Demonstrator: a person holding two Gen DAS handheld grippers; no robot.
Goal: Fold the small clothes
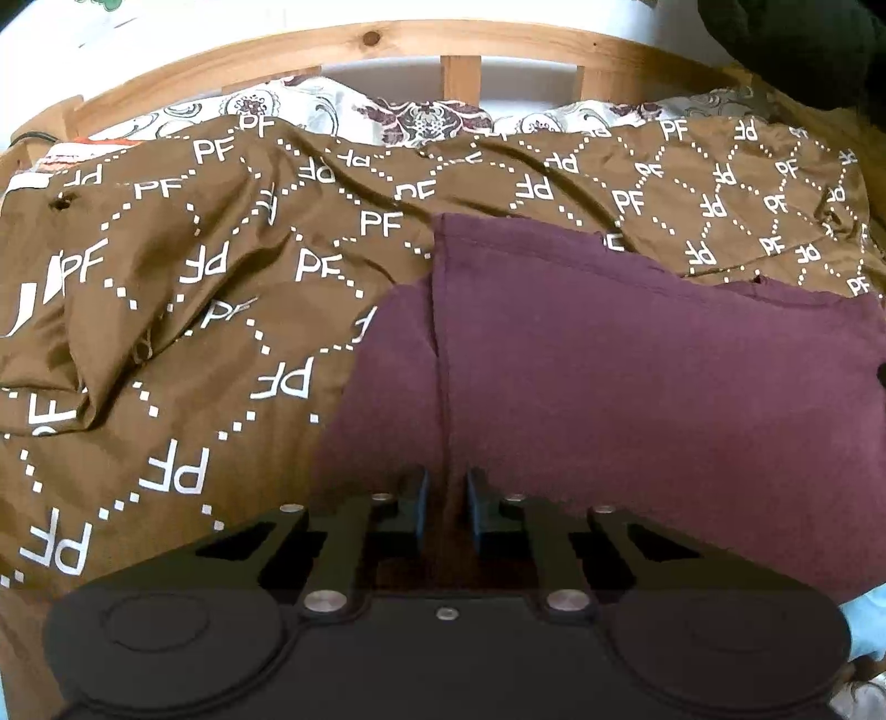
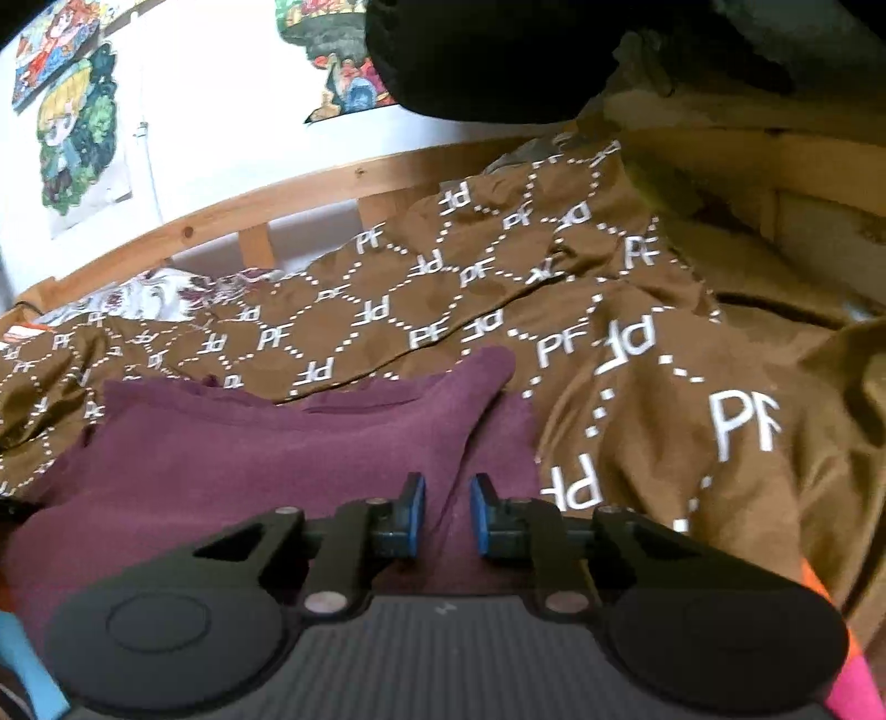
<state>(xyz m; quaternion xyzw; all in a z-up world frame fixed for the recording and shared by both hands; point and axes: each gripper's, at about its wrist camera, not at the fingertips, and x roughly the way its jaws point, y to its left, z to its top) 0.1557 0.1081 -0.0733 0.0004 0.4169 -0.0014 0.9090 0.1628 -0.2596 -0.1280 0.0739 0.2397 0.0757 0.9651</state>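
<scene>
Both grippers are pinching the near edge of the maroon garment [image 1: 609,376] lying on the brown bedspread [image 1: 194,310]: left gripper [image 1: 446,501] at one fold, right gripper [image 2: 447,515] alongside. It's looking partly folded, side flaps already doubled in; more folding seems left.

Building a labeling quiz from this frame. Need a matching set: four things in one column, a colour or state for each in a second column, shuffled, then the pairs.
Things
1. maroon garment
2. PF-print cover
3. bed rail
4. left gripper

Colours or states
A. bare light wood, behind the bedding
B. brown with white letters and dotted diamonds
C. jaws nearly together, pinching a fold of cloth
D. plain dark purple-red, lying on the bed

Pairs: 1-D, 2-B, 3-A, 4-C

The right gripper is left out: its blue pads sit apart over the maroon garment, and whether it grips is unclear.
</scene>
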